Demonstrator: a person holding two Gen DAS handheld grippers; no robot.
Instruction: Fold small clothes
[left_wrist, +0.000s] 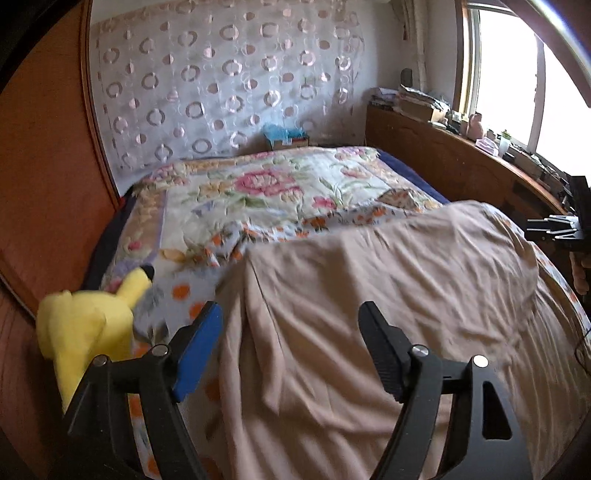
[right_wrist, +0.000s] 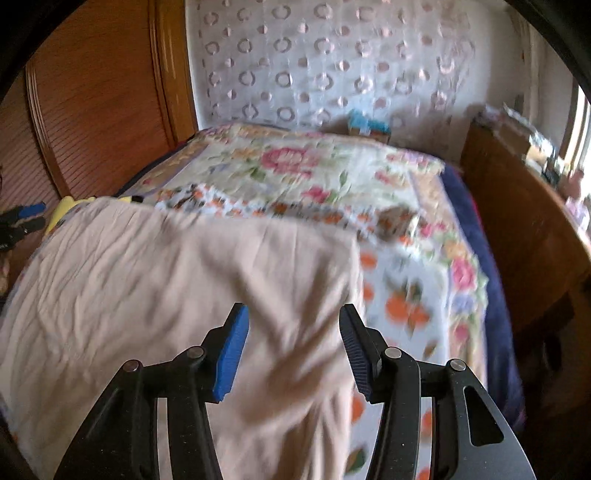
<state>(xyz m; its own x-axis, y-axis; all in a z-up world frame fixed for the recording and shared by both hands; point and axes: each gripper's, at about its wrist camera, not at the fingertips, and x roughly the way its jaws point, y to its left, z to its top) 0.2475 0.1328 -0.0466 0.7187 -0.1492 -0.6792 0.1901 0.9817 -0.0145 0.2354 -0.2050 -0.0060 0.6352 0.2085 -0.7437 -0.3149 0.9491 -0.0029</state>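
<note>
- Bed (left_wrist: 258, 184): carries a floral quilt and serves as the folding surface. All places below are given relative to the bed.
- Cloth (left_wrist: 369, 295): a beige garment spread wide over the near end of the bed, creased but largely flat. It lies open, so folds can be taken from its borders.
- Cloth edges: the far edge runs across the bed roughly at mid-length; in the right wrist view the right edge (right_wrist: 354, 280) drops straight toward the camera, with bare quilt beside it. In the left wrist view the left edge falls near the plush.
- Open room: the far half of the bed is free of objects and gives space to carry a fold forward. A wooden panel closes the left side of the bed; a wooden headboard shelf with clutter closes the right side.
- Plush (left_wrist: 85, 325): a yellow toy at the near left corner of the bed, just beside the cloth. Judged the one obstacle to a left-side fold.
- Left gripper (left_wrist: 291, 339): above the near left part of the cloth, jaws spread wide, nothing between the pads.
- Right gripper (right_wrist: 293, 339): above the near right part of the cloth, close to its right edge, jaws parted, pads not pressing the fabric.
- Judgement: both grippers stand empty; a corner grasp is the likely next requirement.
</note>
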